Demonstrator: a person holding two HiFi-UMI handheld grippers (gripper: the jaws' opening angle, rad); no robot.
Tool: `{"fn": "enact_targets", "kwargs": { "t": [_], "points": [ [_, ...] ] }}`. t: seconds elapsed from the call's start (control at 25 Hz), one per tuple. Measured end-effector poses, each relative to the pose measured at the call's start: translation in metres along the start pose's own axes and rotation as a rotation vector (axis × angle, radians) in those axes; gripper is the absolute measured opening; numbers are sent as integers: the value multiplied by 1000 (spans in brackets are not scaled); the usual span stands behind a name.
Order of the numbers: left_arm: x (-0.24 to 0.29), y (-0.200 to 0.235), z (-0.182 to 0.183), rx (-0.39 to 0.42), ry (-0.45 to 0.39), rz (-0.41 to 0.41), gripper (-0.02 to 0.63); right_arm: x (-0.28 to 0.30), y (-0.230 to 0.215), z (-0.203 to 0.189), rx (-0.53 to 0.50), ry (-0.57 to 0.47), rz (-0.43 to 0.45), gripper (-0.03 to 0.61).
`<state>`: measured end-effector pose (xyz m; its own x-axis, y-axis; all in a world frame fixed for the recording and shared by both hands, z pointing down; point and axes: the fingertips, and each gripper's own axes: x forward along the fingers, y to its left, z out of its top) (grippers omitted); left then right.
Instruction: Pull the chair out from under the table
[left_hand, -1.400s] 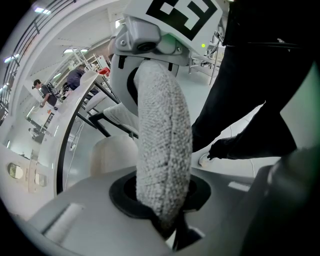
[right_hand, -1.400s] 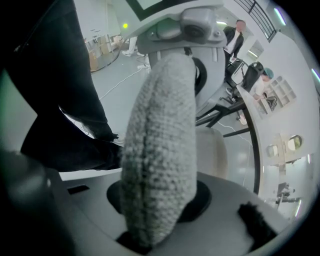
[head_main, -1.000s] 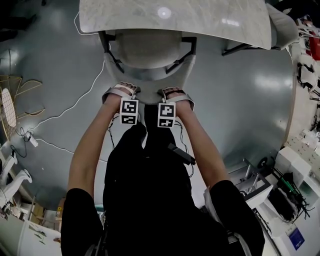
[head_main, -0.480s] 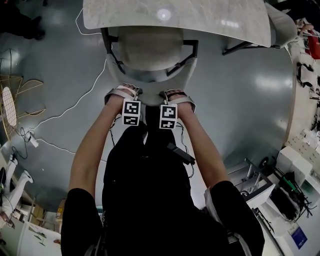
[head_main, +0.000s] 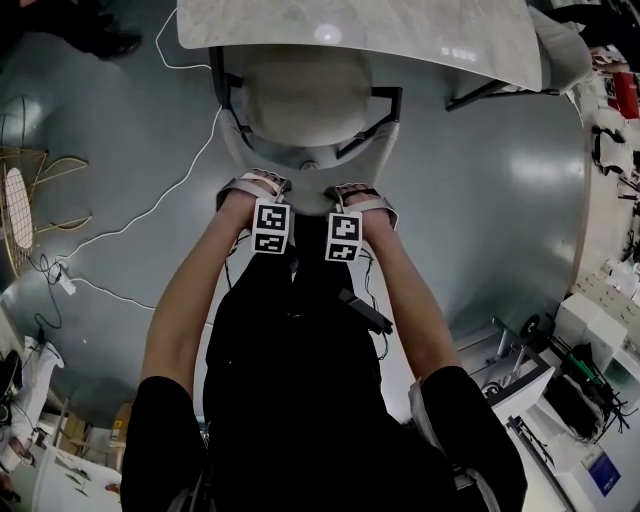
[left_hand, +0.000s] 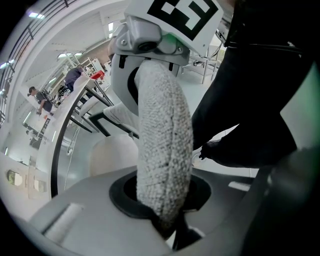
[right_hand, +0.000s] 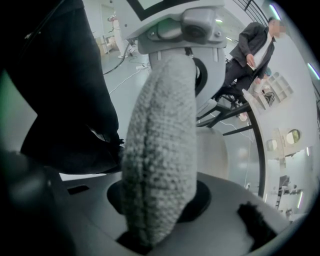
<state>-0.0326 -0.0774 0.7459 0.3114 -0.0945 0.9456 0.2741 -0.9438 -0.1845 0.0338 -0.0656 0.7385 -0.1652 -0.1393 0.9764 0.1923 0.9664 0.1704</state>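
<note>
**Left tongs** (head_main: 255, 182): closed on the top edge of the chair back (left_hand: 165, 145), with the nubbly fabric pinched between the jaws.

**Right tongs** (head_main: 356, 188): clamped the same way, just beside the left pair.

**Chair** (head_main: 300, 100): the seat is mostly showing, with its far edge under the table (head_main: 400, 35).

**Risks:**
- The soft padding could slip out of so narrow a pinch.
- Uneven pulling could skew the chair against the table frame.
- A chair leg might snag the white floor cable (head_main: 160, 203).

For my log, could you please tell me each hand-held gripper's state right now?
Left hand-held gripper: closed on the chair's off-white nubbly fabric backrest.
Right hand-held gripper: closed on the same backrest.
</note>
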Motion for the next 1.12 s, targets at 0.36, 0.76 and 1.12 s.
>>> {"fn": "enact_targets", "kwargs": {
  "t": [0.36, 0.76, 1.12],
  "points": [
    [-4, -27, 3, 10, -4, -8, 77, -2, 25, 12, 12, 3, -4, 100],
    [-7, -34, 5, 13, -5, -14, 77, -5, 33, 14, 21, 3, 2, 100],
    [-5, -33, 6, 16, -2, -9, 78, -4, 32, 13, 25, -3, -4, 101]
  ]
}}
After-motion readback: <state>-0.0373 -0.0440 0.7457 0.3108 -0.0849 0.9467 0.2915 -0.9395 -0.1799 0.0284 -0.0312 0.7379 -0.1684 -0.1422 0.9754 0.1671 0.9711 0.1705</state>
